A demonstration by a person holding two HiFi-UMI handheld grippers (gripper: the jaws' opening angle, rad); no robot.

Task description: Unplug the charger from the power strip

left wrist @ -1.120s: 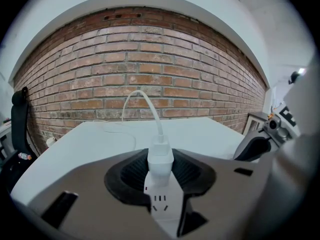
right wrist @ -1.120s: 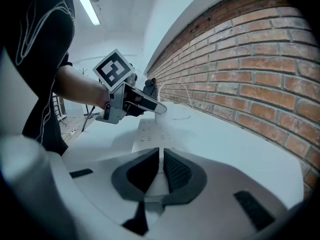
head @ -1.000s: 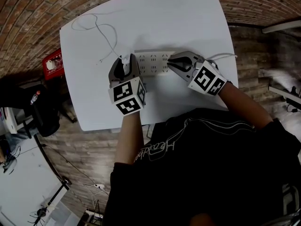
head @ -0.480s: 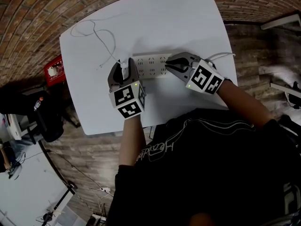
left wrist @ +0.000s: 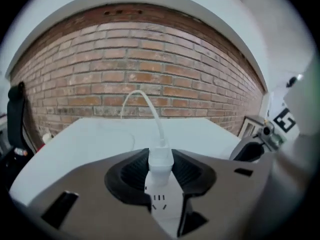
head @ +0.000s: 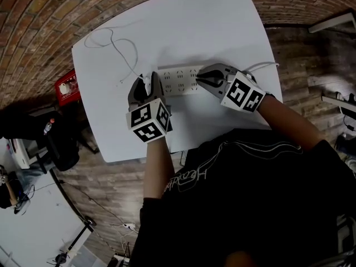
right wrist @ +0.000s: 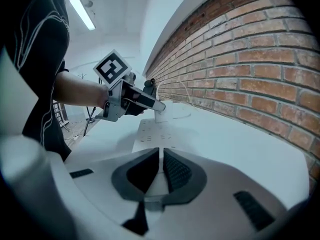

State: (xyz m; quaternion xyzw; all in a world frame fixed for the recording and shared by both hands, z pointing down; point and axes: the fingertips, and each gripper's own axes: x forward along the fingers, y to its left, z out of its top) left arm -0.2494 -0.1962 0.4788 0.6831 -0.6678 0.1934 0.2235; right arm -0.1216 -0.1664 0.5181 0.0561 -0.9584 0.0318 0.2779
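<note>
A white power strip [head: 179, 80] lies across the white table [head: 211, 26]. At its left end stands a white charger [head: 148, 78], and my left gripper [head: 146, 85] is shut on its sides. In the left gripper view the charger [left wrist: 161, 159] sits between the dark pads, and its thin cable [left wrist: 150, 109] arches up and away. My right gripper [head: 201, 78] is shut, its tips down on the strip's right end. In the right gripper view the jaws [right wrist: 161, 166] stand almost together with nothing between them. Beyond them are the strip [right wrist: 152, 133] and the charger [right wrist: 163, 111].
The charger's white cable [head: 119, 40] loops over the far left of the table. The strip's own cord [head: 261, 67] runs off the right edge. A red object [head: 65, 86] sits on the floor left of the table. Brick floor surrounds it.
Only the head view has shifted a little. Both grippers, the charger and the strip stay where they were.
</note>
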